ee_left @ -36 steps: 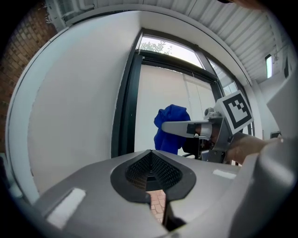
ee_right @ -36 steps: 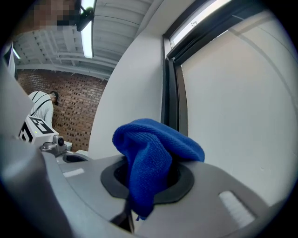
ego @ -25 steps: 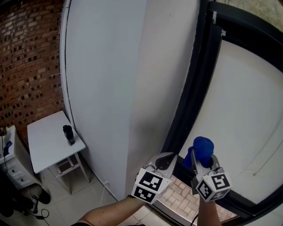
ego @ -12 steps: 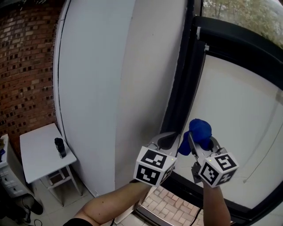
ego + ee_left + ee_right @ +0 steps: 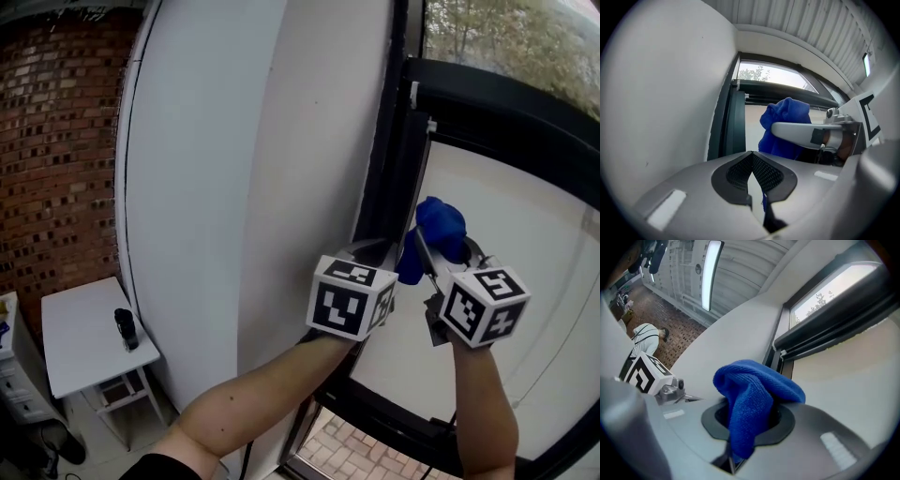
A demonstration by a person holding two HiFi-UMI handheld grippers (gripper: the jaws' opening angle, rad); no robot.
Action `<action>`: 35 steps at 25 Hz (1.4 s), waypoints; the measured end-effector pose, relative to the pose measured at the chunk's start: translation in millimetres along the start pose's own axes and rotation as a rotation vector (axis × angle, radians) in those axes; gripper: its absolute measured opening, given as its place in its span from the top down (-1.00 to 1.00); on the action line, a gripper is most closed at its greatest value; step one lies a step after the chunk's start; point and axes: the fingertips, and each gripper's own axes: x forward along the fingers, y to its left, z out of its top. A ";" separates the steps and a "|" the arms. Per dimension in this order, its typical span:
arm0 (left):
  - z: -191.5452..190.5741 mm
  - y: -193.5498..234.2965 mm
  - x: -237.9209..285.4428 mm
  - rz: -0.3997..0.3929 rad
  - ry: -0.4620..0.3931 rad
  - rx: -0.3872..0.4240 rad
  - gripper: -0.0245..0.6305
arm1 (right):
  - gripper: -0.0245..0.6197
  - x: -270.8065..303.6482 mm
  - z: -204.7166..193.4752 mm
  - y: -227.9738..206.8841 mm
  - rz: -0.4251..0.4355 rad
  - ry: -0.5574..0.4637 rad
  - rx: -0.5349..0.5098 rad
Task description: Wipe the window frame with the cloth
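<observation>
Head view. Two bare forearms reach up and forward, each hand carrying a gripper with a cube of square markers. The left gripper (image 5: 371, 249) is held just beside the dark window frame (image 5: 393, 141), its grey jaws pointing at the upright member. The right gripper (image 5: 448, 251) is close to its right, and the blue cloth (image 5: 438, 226) bunches out of its tip. The cloth lies in front of the pale pane (image 5: 516, 216) just right of the upright member; contact with the frame cannot be judged from here. A white wall (image 5: 225, 187) runs along the left of the frame, and a brick wall (image 5: 56, 141) stands beyond it. Far below stands a small white table (image 5: 75, 337) with a dark object (image 5: 125, 328) on it.

Left gripper view. The two black ribbed pads (image 5: 764, 172) are pressed together at their tips, with nothing between them. Ahead rise the white wall and the dark frame. At right, the cloth stands up behind one grey jaw of the right gripper.

Right gripper view. The jaws pinch the cloth: a folded blue mass rises out of the black pads and droops over them. The frame's dark bars cross the upper right. The left gripper's marker cube sits at the left, and a ceiling light (image 5: 710, 273) shows above.
</observation>
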 end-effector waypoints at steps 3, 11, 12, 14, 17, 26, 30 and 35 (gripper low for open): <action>20.9 9.9 12.0 0.028 -0.023 -0.001 0.95 | 0.72 12.0 26.1 -8.7 0.005 -0.025 -0.019; 72.5 17.5 25.8 0.034 -0.088 0.036 0.95 | 0.72 43.2 79.8 -24.4 -0.011 -0.048 -0.085; 77.8 18.5 27.1 0.033 -0.094 0.045 0.95 | 0.72 45.8 86.2 -26.8 -0.016 -0.052 -0.093; 88.2 20.9 28.6 0.026 -0.109 0.049 0.95 | 0.72 50.9 99.7 -32.6 -0.024 -0.068 -0.096; 100.5 26.8 27.9 0.035 -0.133 0.064 0.96 | 0.72 58.0 119.2 -42.7 -0.049 -0.092 -0.109; 108.2 44.6 43.0 0.088 -0.158 0.120 0.95 | 0.72 96.7 159.9 -50.8 -0.074 -0.128 -0.157; 119.4 44.5 40.8 0.065 -0.173 0.134 0.95 | 0.72 109.3 174.5 -43.4 -0.078 -0.133 -0.220; 125.3 36.8 44.3 0.042 -0.176 0.151 0.95 | 0.72 123.8 176.5 -60.1 -0.108 -0.102 -0.190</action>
